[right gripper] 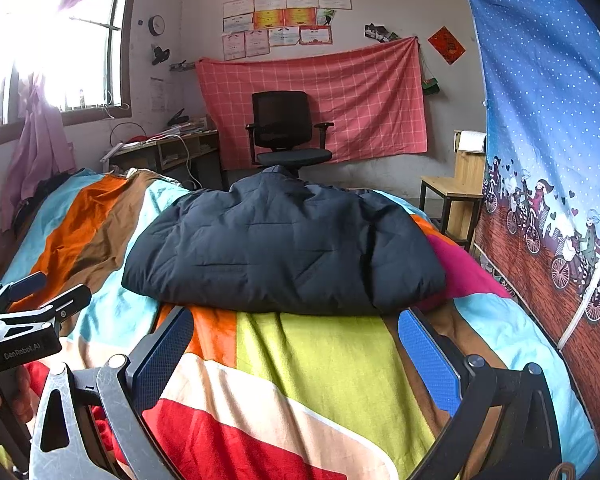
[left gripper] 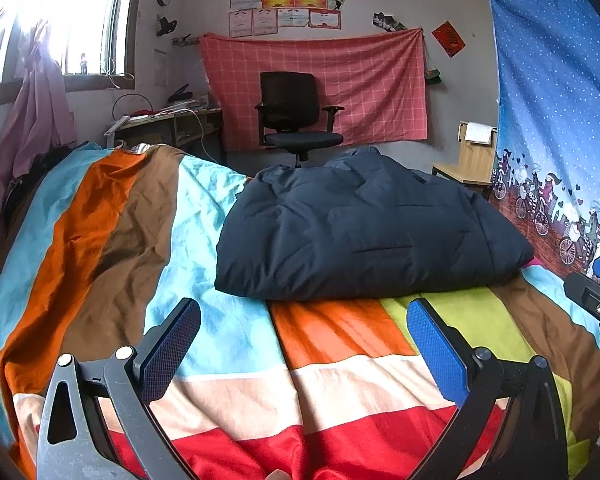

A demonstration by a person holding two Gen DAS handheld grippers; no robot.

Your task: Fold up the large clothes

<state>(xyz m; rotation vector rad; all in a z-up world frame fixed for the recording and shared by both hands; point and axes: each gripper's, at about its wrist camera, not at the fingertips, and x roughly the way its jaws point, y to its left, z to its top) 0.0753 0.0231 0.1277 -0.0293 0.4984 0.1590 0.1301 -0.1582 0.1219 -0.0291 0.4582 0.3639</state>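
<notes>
I see the striped bedspread [left gripper: 228, 344] filling the lower half of both views, its orange, brown, blue and red bands wrinkled. On it, in the centre of each frame, lies the dark navy quilted jacket [left gripper: 360, 232], folded into a thick bundle, its near edge just above my fingertips and touching neither tool. My left gripper [left gripper: 304, 344] sits at the bottom of its frame, jaws spread wide, nothing between them. My right gripper [right gripper: 296, 344] is likewise spread and empty below the bundle. Behind, upper centre, a black office chair [right gripper: 286, 128] stands before a pink checked cloth [right gripper: 360, 96].
</notes>
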